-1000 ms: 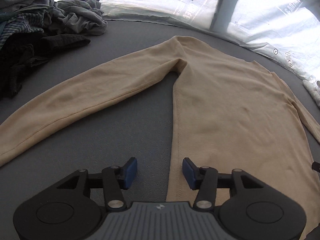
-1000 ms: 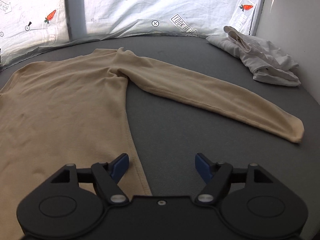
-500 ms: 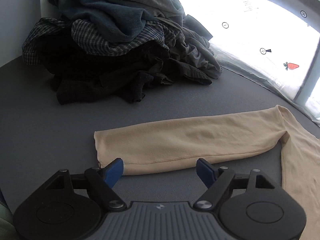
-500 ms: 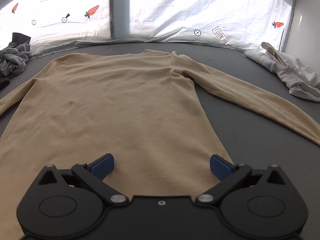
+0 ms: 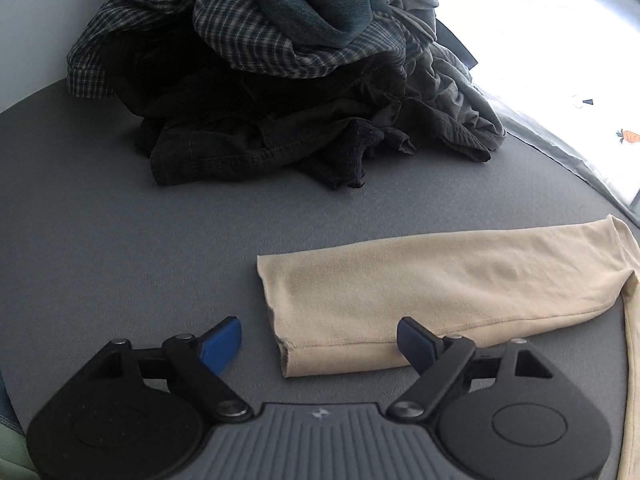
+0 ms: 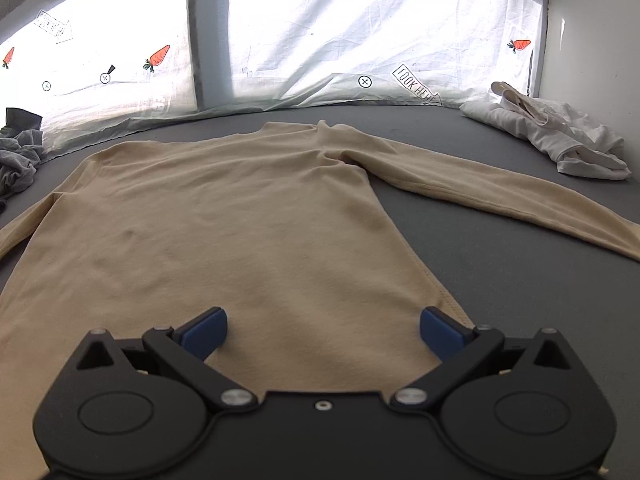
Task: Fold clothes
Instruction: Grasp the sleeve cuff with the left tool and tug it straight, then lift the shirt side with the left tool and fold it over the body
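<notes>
The beige top [image 6: 224, 240] lies flat on the grey table [image 5: 120, 240]. In the left wrist view its sleeve [image 5: 420, 296] runs from the cuff [image 5: 280, 320] at lower centre to the right edge. The left gripper [image 5: 320, 342] is nearest it: the jaws have just been opening, and the cuff end lies between them, not pinched. The right gripper [image 6: 323, 332] stands wide open over the hem, holding nothing.
</notes>
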A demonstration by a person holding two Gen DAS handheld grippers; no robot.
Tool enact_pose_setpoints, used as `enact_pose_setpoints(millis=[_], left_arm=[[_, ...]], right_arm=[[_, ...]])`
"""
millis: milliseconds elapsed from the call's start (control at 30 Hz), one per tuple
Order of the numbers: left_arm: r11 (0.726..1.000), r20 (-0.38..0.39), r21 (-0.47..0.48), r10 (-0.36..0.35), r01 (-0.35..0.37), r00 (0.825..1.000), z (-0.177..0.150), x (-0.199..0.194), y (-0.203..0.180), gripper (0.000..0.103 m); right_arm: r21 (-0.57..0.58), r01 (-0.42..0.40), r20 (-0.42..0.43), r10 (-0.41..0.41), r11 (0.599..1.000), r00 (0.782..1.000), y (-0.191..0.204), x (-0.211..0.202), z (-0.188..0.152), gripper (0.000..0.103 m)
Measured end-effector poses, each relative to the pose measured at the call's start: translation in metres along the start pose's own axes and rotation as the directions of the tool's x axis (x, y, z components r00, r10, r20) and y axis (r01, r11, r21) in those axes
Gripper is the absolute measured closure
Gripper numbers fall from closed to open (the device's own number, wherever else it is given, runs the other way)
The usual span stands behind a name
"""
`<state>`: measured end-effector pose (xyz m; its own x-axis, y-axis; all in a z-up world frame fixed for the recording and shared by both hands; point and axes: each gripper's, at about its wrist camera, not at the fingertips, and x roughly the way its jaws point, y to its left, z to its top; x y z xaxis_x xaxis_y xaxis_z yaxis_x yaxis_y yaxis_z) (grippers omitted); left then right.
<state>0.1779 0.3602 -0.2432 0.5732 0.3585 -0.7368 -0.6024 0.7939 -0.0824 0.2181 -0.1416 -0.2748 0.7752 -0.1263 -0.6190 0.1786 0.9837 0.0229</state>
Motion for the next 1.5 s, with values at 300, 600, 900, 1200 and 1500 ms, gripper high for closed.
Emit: enact_pose_setpoints(millis=[300,600,900,1200,1500], left_arm=[[0.991,-0.008,-0.042,-0.128,0.127,0.992,0.007,-0.001,-0.01,0.092],[0.959,-0.018,0.022,-0.283,0.283,0.959,0.009,-0.019,-0.046,0.092],[0.726,-0.149,0.193,-0.644,0.661,0.751,-0.004,-0.061,-0.129,0.092],[0.679,-0.278,0.277,-0.621,0.68,0.733,-0.037,-0.056,-0.156,0.068],[0.769,-0.24,0.232,-0.549,0.596,0.801,-0.027,-0.048,-0.136,0.06]], right_arm=[[0.0,0.001,0.0,-0.001,1.0,1.0,0.0,0.0,-0.001,0.0],[0.0,0.002,0.0,-0.002,1.0,1.0,0.0,0.0,-0.001,0.0],[0.002,0.003,0.0,-0.003,1.0,1.0,0.0,0.0,-0.001,0.0],[0.003,0.003,0.0,-0.003,1.0,1.0,0.0,0.0,-0.001,0.0],[-0.001,0.001,-0.045,-0.001,1.0,0.999,0.001,0.003,0.006,0.0]])
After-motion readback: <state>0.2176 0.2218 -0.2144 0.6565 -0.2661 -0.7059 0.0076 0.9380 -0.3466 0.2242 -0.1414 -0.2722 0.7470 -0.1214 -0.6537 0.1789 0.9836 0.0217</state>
